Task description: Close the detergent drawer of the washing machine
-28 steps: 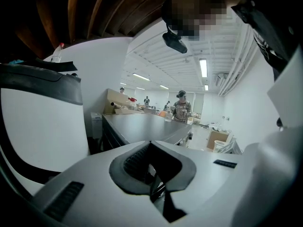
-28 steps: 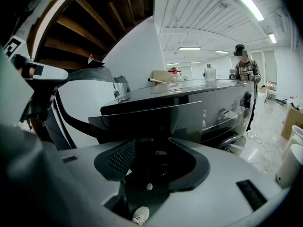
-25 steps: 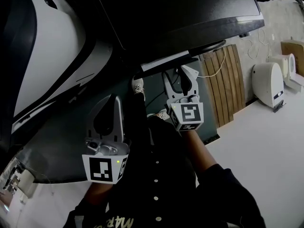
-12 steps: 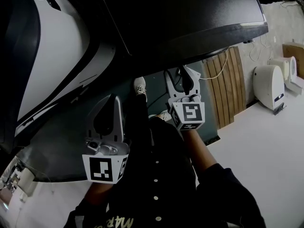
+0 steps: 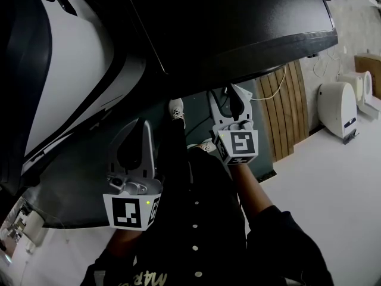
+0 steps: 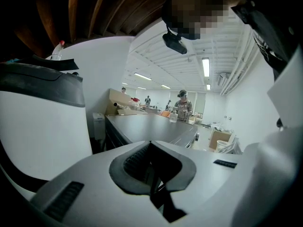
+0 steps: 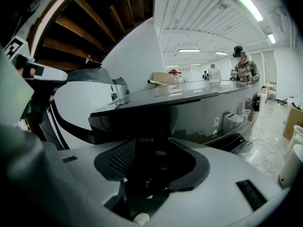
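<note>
pale floor (image 5: 333,183), washing machine (image 5: 238,22) just ahead of right gripper (image 5: 224,95), jaws apart

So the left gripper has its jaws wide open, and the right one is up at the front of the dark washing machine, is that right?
Not quite: the left gripper has its jaws together, with nothing between them, as the left gripper view shows. The right gripper is indeed up at the front of the dark washing machine.
</note>
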Tool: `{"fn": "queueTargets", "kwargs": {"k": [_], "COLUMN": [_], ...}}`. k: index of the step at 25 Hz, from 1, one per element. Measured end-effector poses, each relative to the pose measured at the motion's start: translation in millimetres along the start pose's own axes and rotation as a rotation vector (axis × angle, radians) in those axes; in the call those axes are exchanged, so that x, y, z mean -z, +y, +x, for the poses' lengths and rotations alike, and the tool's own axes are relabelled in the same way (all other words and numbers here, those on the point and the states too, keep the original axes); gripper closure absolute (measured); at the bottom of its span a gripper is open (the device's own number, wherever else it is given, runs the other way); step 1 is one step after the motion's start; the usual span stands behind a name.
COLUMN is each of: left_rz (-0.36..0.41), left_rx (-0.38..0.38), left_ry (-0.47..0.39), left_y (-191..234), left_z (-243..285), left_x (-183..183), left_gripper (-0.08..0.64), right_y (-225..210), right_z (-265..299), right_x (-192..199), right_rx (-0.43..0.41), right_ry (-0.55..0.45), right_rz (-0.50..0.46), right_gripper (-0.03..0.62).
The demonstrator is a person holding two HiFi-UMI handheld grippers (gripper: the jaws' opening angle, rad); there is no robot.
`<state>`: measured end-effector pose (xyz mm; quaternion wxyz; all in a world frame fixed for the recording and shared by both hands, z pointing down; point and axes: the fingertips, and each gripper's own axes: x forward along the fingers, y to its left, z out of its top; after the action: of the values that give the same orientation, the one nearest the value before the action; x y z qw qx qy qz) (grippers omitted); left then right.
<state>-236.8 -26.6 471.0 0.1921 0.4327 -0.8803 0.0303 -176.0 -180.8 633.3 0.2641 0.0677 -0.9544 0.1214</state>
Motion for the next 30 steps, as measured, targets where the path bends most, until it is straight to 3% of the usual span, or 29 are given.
{"fn": "queueTargets", "kwargs": {"k": [30], "left_rz": [0.013], "left_rx": [0.015], "left_ry": [-0.019], "left_y": [2], "left_z": [2], "left_x": [-12], "left_gripper": [0.549], "right_y": [3], "right_z": [9], "right_x": [-8], "right_rx": [0.005], "right_ry": [0.001], "right_rz": [-0.020], "right_gripper": [0.365]}}
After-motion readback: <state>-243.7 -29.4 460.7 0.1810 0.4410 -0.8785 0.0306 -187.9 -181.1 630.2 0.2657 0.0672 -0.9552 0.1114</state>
